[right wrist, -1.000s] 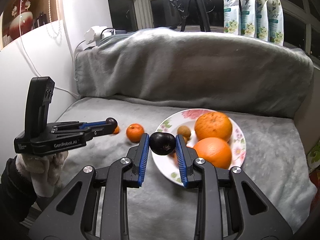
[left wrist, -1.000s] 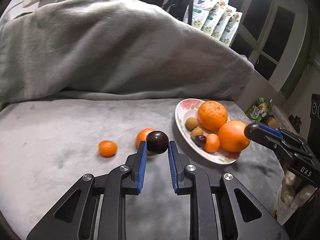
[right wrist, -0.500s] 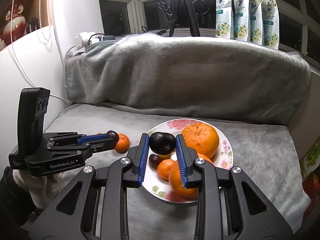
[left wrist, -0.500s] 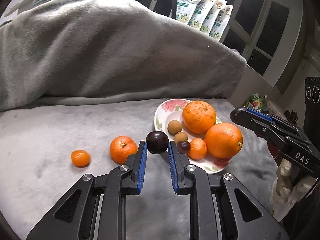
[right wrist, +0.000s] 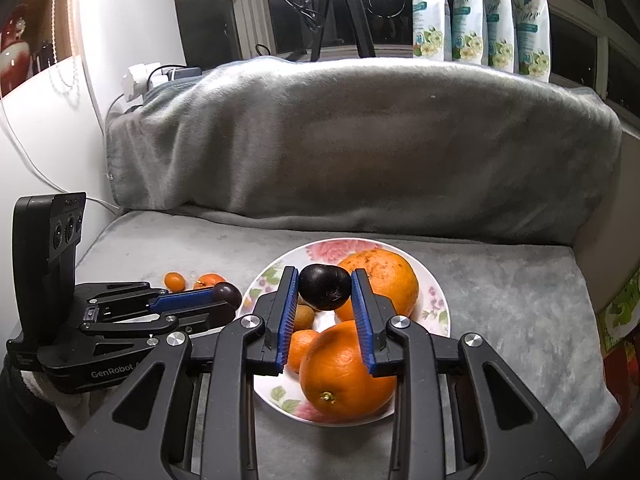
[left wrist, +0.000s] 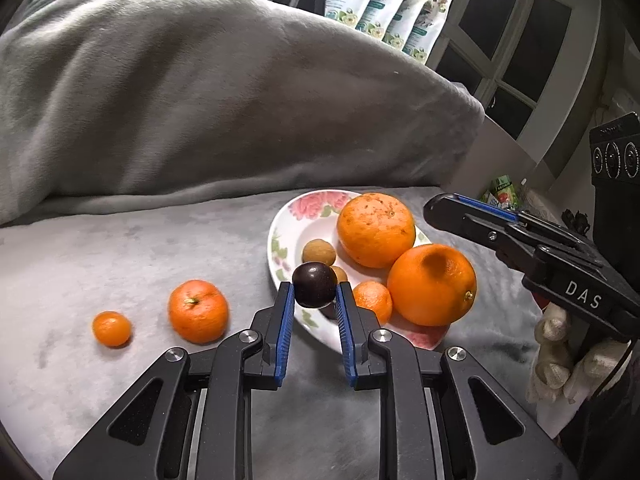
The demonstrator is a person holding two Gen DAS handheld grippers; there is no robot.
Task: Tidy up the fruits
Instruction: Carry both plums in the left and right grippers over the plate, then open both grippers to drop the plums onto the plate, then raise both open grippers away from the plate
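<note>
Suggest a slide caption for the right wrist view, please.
Right gripper carries a dark plum over the floral plate of oranges.

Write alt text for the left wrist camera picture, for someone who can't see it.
The left gripper pinches a dark plum at the near edge of a floral plate holding two big oranges, a small orange and little brown fruits. Two mandarins lie on the grey blanket at left; the right gripper reaches in from the right.

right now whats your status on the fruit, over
Left gripper and right gripper each shut on a dark plum. Both over plate. Two tangerines off plate. Path clear.
</note>
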